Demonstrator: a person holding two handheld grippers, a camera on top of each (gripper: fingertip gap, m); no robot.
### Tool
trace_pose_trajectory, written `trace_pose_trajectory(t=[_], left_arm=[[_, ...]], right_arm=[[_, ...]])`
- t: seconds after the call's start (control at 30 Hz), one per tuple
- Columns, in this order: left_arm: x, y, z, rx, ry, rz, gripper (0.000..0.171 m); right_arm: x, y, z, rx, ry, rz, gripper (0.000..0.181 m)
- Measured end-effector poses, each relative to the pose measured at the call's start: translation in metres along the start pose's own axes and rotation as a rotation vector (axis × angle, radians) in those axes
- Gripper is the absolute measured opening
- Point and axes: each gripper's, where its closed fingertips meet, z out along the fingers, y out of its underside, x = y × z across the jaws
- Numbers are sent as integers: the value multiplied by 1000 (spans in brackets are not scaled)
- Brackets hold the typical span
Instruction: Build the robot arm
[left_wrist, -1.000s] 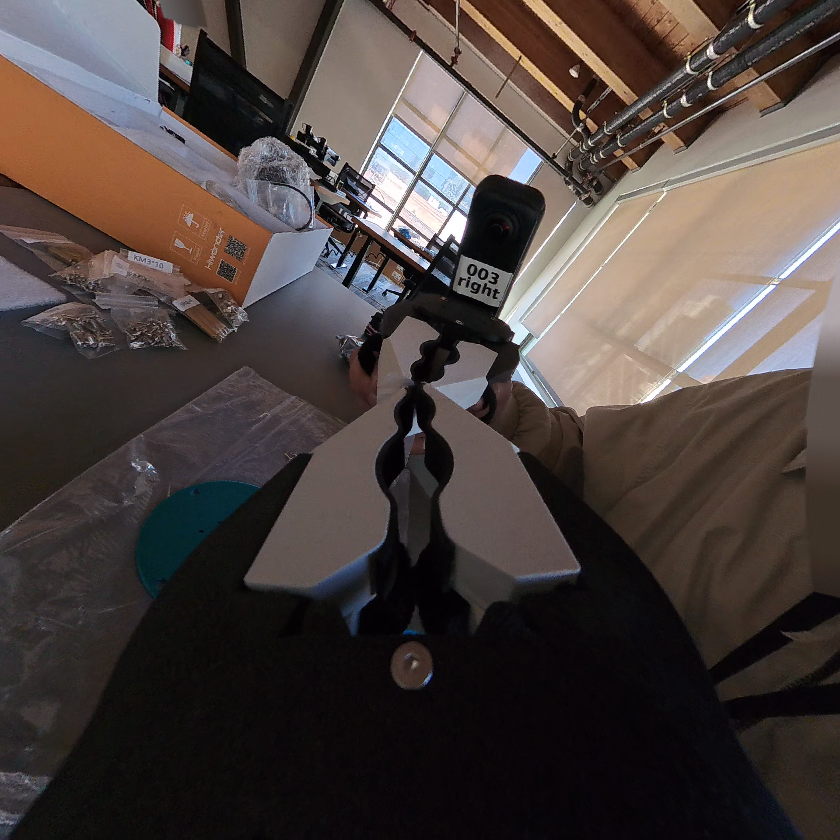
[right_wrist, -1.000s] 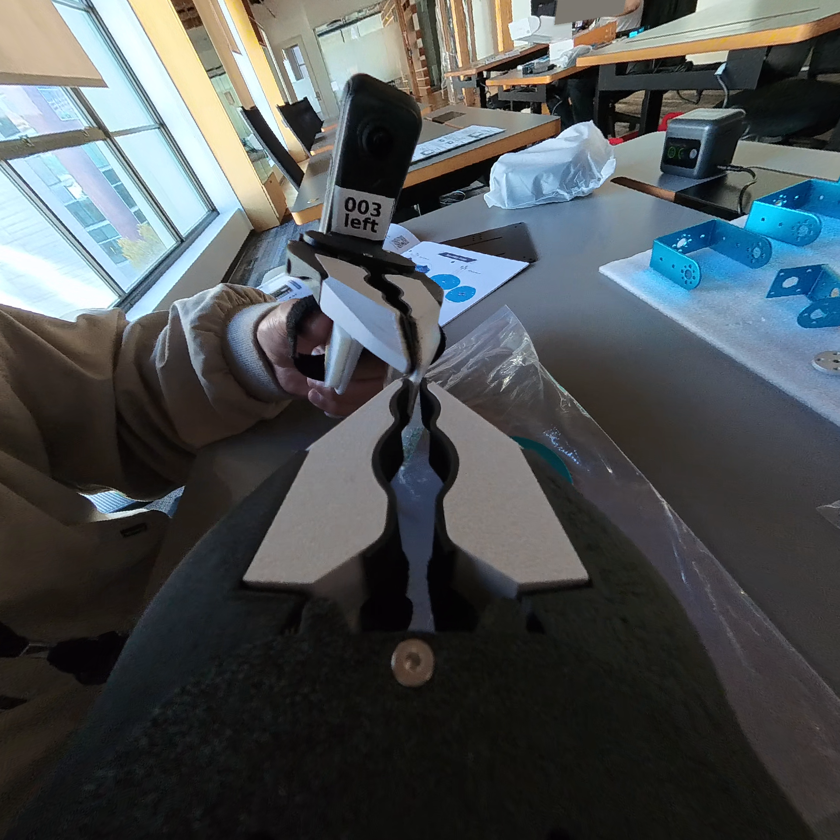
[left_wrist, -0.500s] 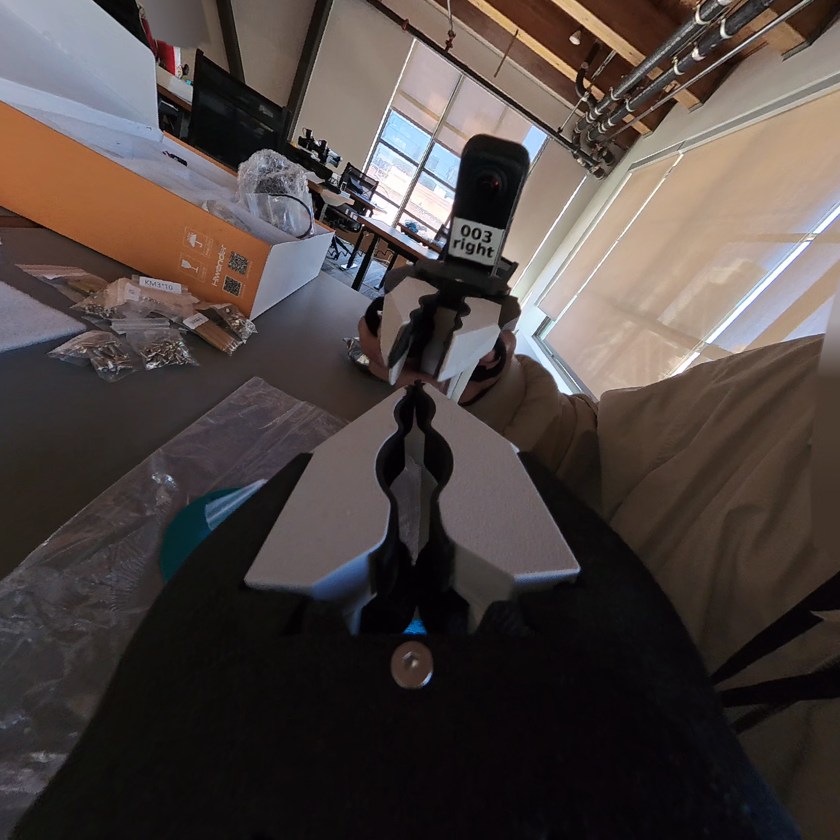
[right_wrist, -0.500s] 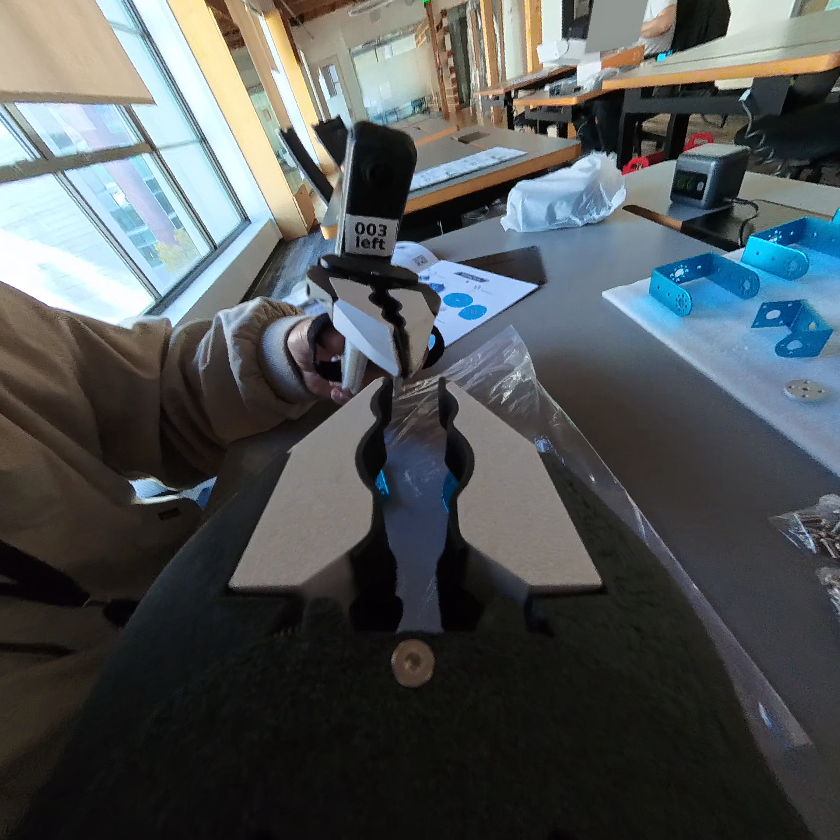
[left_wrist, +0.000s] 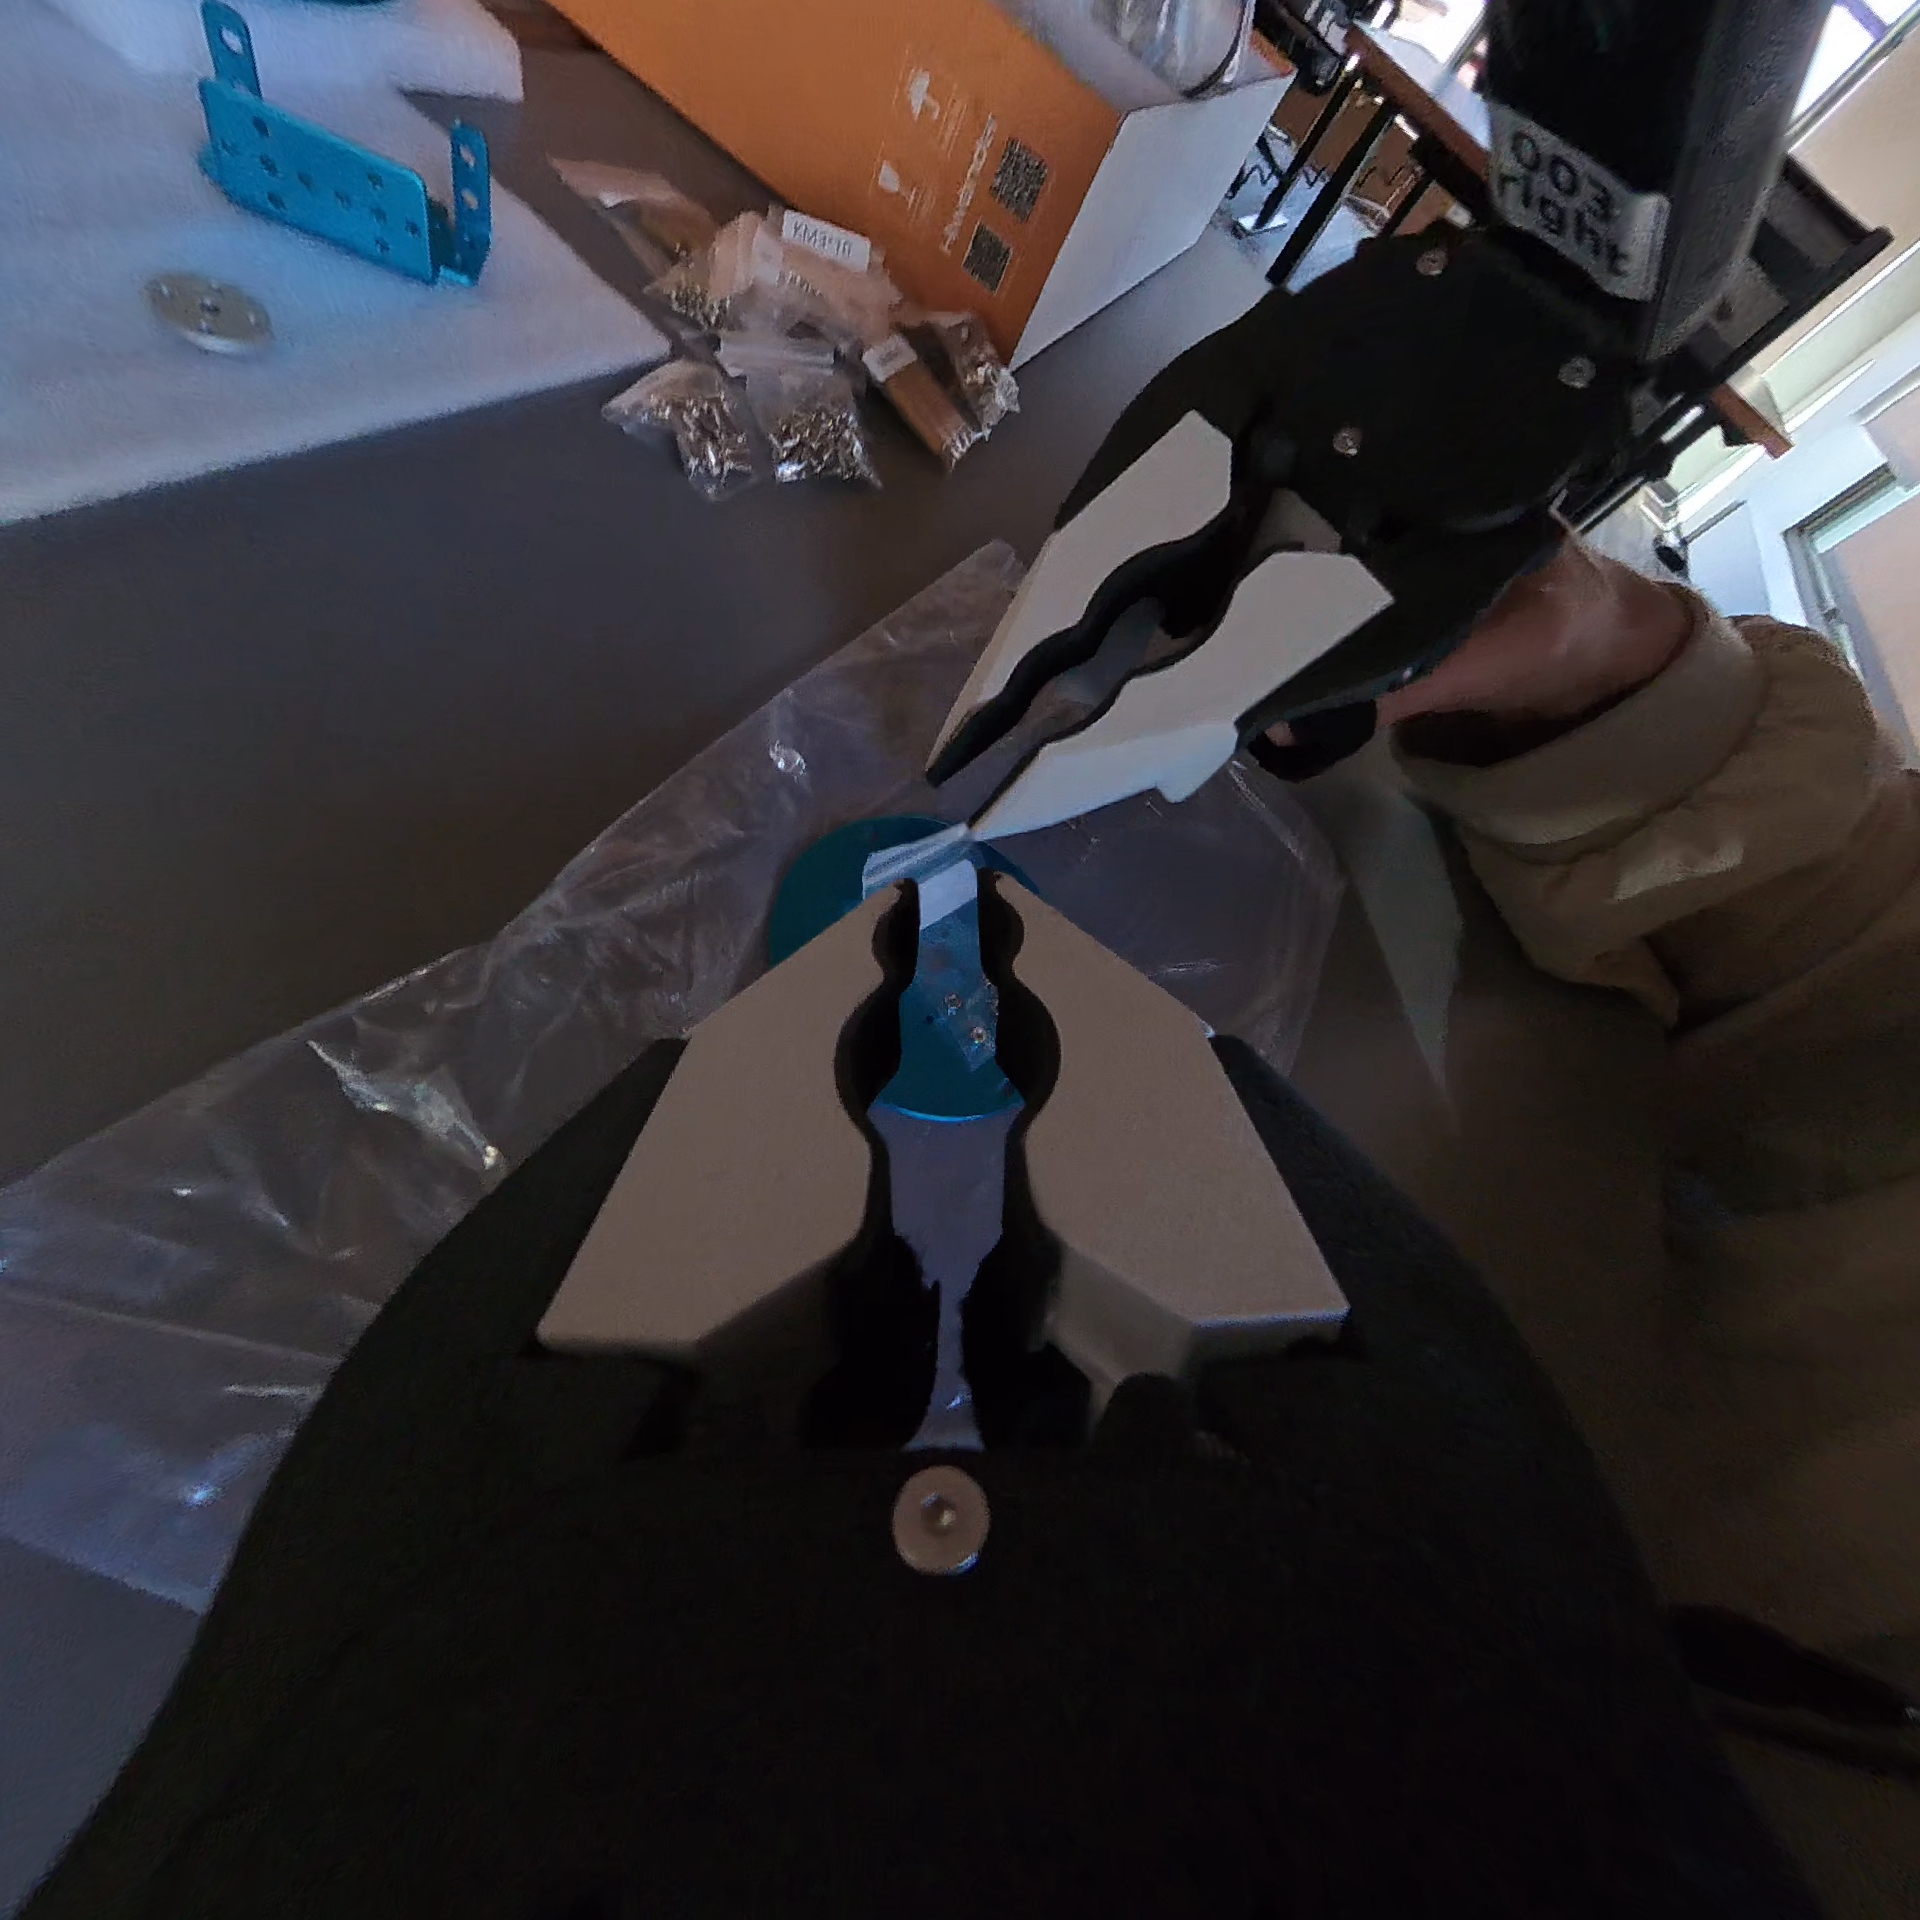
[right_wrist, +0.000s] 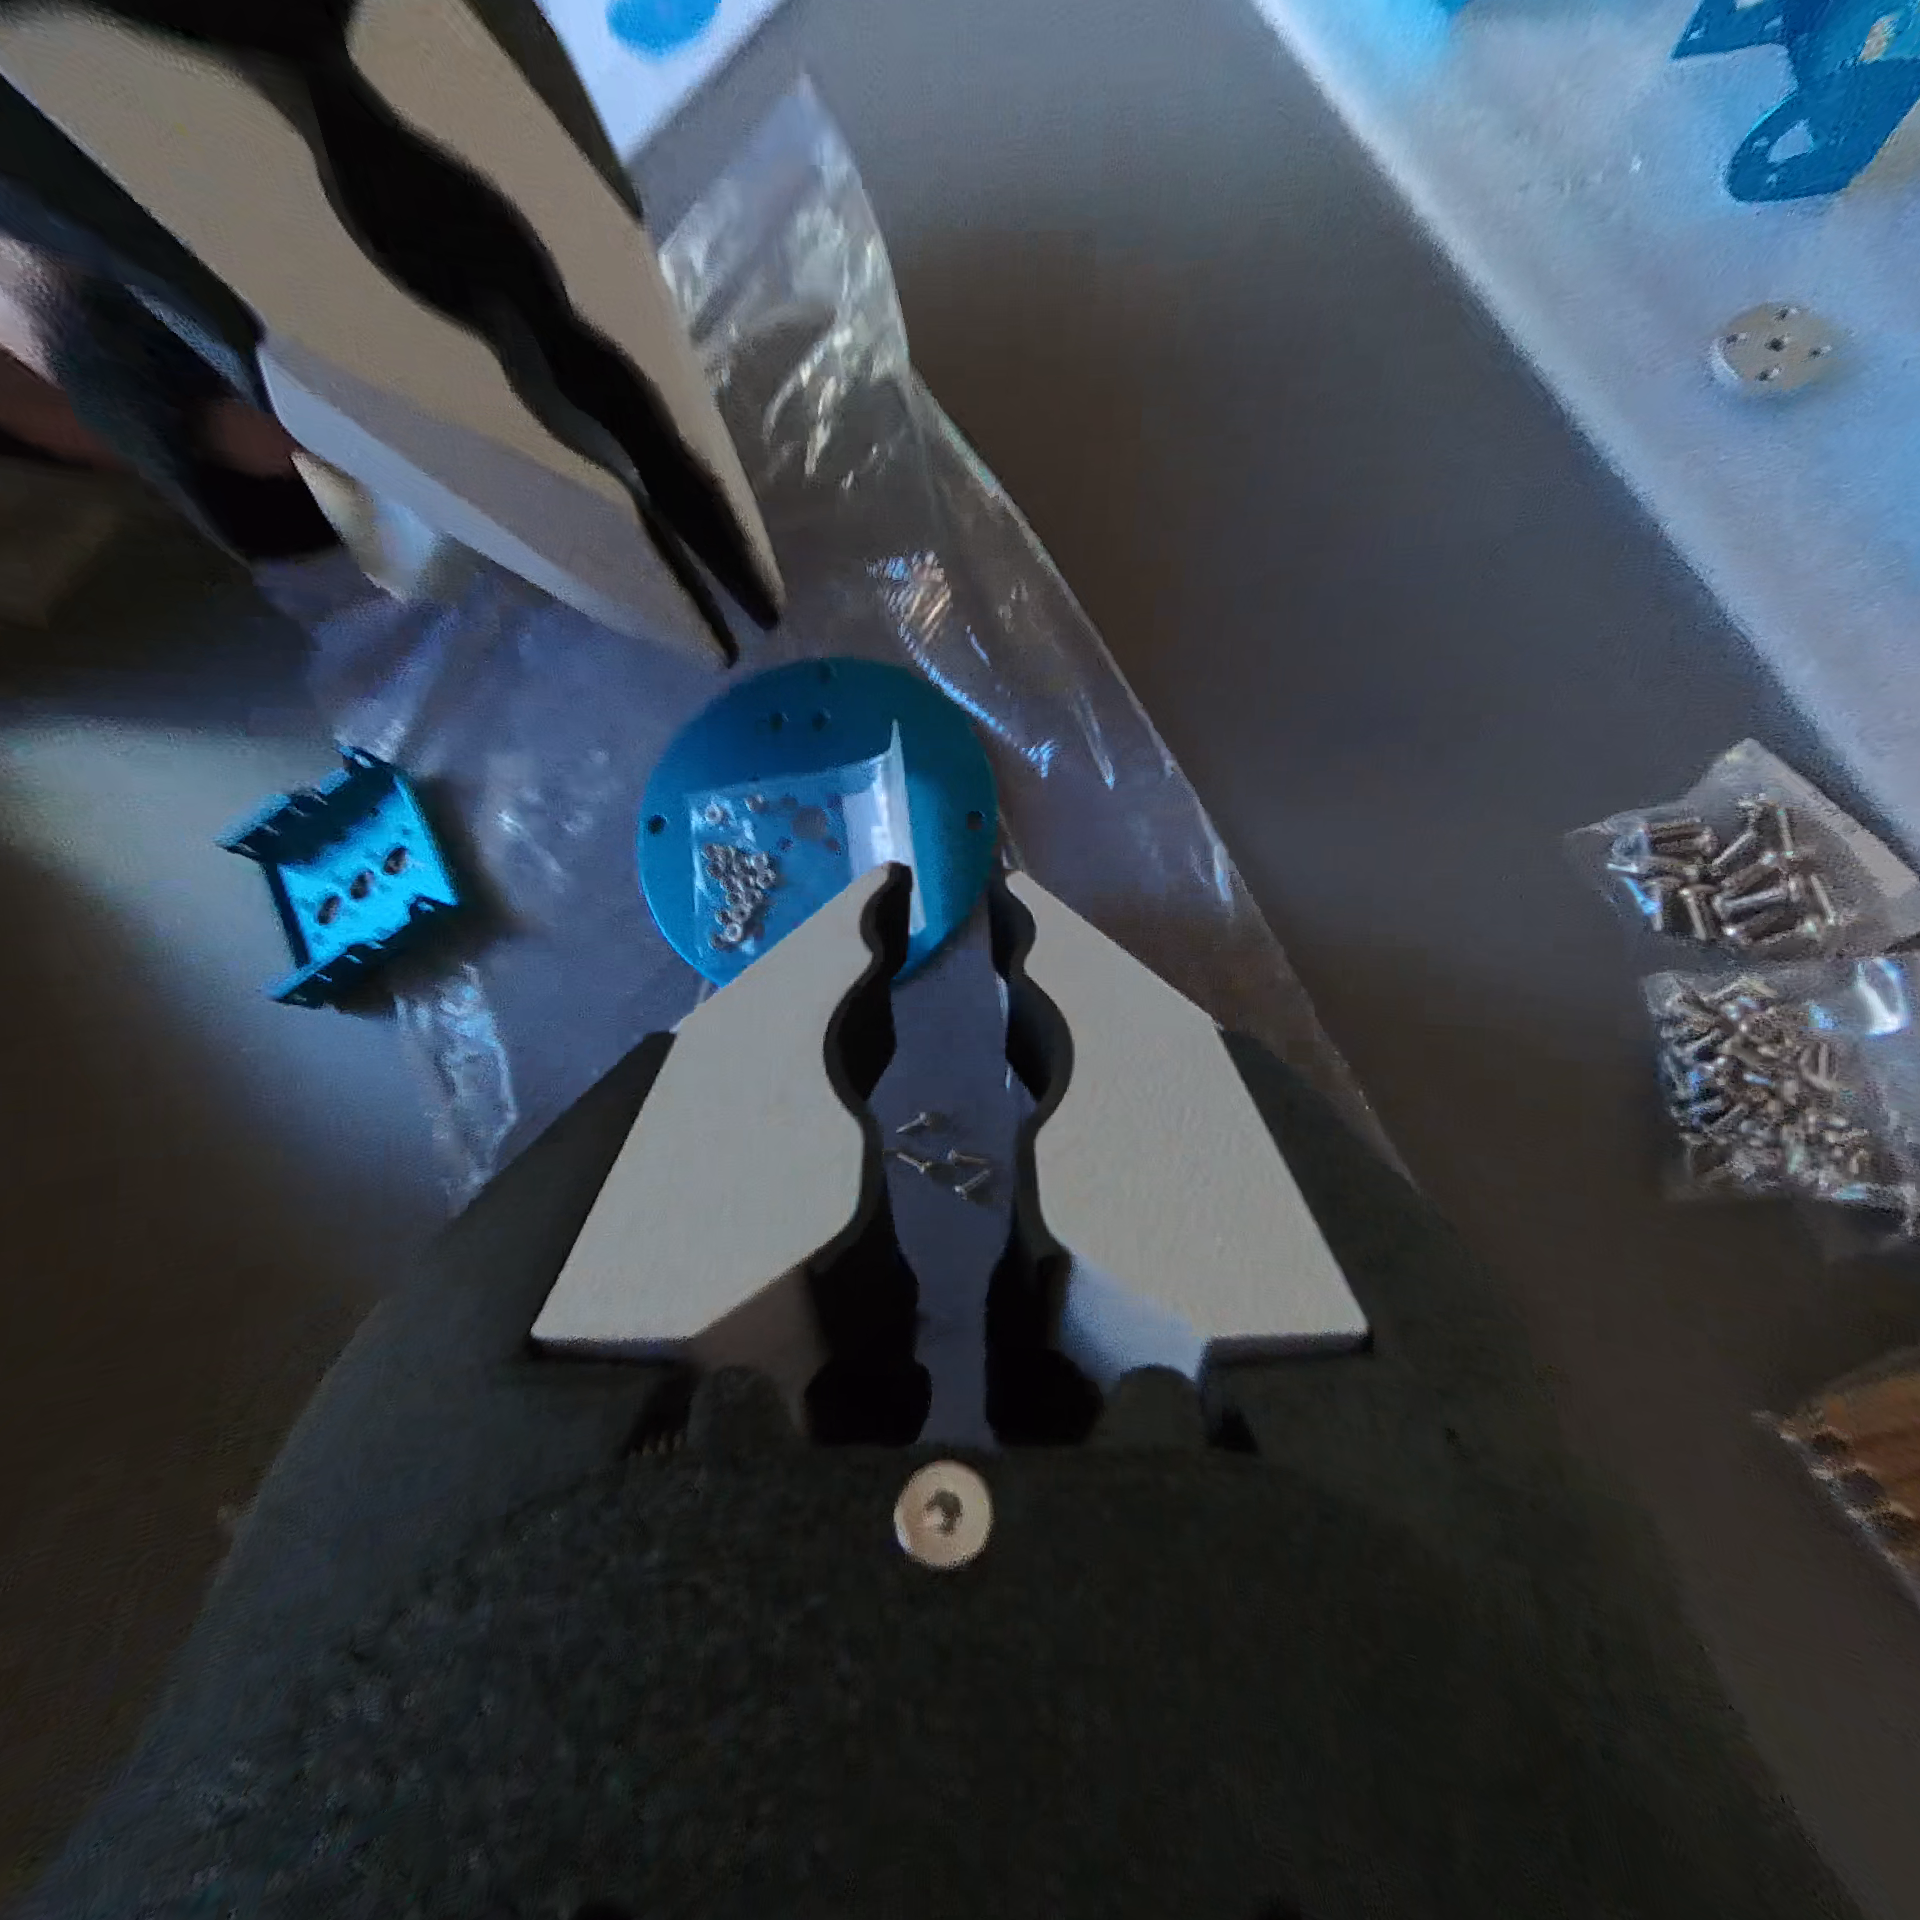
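Observation:
A small clear bag of nuts rests on a round blue disc, with one flap standing up. My right gripper is open just above the disc, and its left fingertip touches that flap. My left gripper is slightly open over the same disc, and the bag shows through its gap, not pinched. The right gripper comes in from the upper right of the left wrist view. The left gripper comes in from the upper left of the right wrist view.
A large clear plastic bag lies under the disc on the grey table. A blue finned bracket and loose screws lie near it. Bags of screws, an orange box and a white foam sheet with blue brackets stand around. One gripper's finger ends stand about 6 cm off the other's. My left tips are roughly 12 cm from the blue finned bracket.
Both grippers have tipped down toward the table and come low over the blue disc. Both were shut on the small bag a second ago; now both are open and the bag rests on the disc.

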Motion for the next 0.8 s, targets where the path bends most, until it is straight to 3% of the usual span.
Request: trace_pose_trajectory(t=[0.13, 0.53, 0.7, 0.8], left_arm=[[2, 4, 2, -3, 5, -34, 10], [16, 1, -2, 7, 89, -114, 10], [34, -11, -3, 84, 248, -220, 21], [40, -26, -10, 171, 328, -276, 26]], right_arm=[[-7, 2, 8, -31, 27, -56, 0], [-11, -7, -11, 90, -36, 12, 0], [-26, -41, -39, 326, -144, 90, 0], [-38, -59, -52, 439, -103, 23, 0]])
